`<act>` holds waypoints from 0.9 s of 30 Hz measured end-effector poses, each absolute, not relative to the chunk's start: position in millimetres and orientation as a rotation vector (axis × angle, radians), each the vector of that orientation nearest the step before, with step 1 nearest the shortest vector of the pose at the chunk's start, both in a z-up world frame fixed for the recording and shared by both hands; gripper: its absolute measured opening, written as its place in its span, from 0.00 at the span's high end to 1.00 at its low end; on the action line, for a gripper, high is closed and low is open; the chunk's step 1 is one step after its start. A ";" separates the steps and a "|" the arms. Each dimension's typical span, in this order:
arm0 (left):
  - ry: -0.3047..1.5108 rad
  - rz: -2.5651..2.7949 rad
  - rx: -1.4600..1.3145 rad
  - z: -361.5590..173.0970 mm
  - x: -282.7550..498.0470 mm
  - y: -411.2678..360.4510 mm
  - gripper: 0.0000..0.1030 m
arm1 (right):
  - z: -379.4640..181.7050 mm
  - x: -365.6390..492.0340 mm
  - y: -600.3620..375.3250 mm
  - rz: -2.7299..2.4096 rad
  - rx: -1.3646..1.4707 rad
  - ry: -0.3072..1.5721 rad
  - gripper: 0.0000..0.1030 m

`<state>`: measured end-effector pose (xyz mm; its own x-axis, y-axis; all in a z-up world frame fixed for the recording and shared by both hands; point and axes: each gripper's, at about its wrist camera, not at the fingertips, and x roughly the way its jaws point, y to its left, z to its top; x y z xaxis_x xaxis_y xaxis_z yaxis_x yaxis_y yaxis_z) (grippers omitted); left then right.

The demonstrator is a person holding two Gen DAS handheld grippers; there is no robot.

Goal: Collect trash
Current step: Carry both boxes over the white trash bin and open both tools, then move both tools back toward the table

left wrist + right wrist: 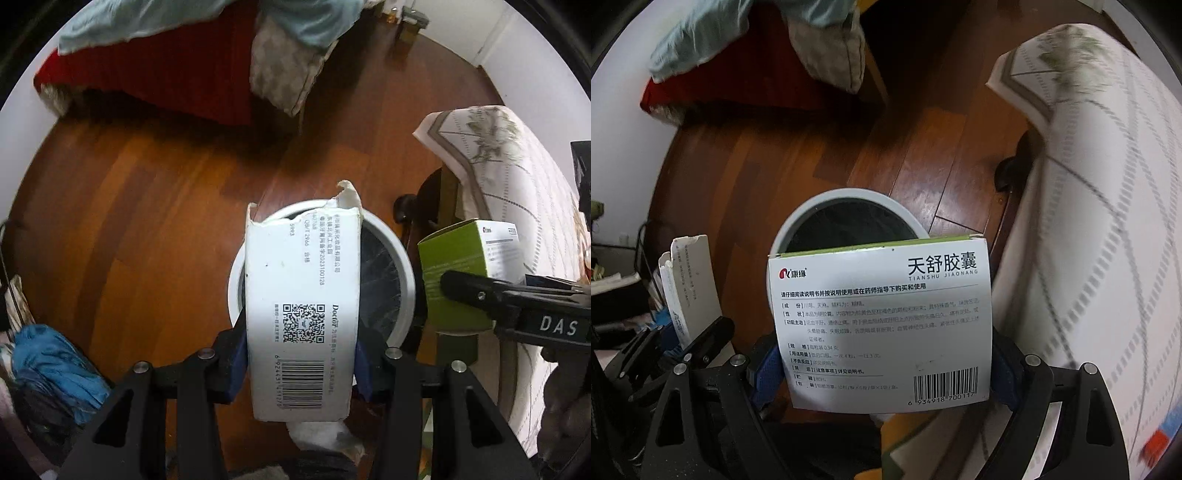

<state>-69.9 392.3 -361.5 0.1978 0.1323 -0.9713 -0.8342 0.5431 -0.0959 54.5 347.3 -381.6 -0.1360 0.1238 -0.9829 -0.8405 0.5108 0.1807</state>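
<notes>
My left gripper [301, 363] is shut on a torn white carton [303, 314] with a QR code and barcode, held above the round white trash bin [400, 258] with a black liner. My right gripper [882, 365] is shut on a white and green medicine box [882, 325], held over the near rim of the same bin [849, 199]. In the left wrist view the medicine box [458, 273] and the right gripper's finger [480, 295] show at the right. In the right wrist view the torn carton [690, 280] shows at the left.
The bin stands on a wooden floor [147, 206]. A table with a white patterned cloth [1089, 221] is close on the right. A red blanket and pale bedding [166, 55] lie at the back. Blue cloth [55, 362] is piled at the lower left.
</notes>
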 end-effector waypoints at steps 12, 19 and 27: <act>1.203 0.932 -0.674 -364.2 -100.3 406.7 0.12 | -400.2 49.1 373.3 0.890 -0.872 1.406 0.04; 1.177 1.000 -0.653 -346.2 -113.7 402.6 0.12 | -379.9 39.4 357.0 0.867 -0.918 1.317 0.04; 1.130 1.018 -0.615 -312.8 -122.6 386.1 0.12 | -347.1 28.2 333.2 0.887 -0.856 1.287 0.04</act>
<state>-122.6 386.1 -312.8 0.0804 0.3428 -0.9360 -0.8954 0.4373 0.0832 28.2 333.2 -347.1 0.0689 0.0672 -0.9954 -0.9064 0.4210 -0.0343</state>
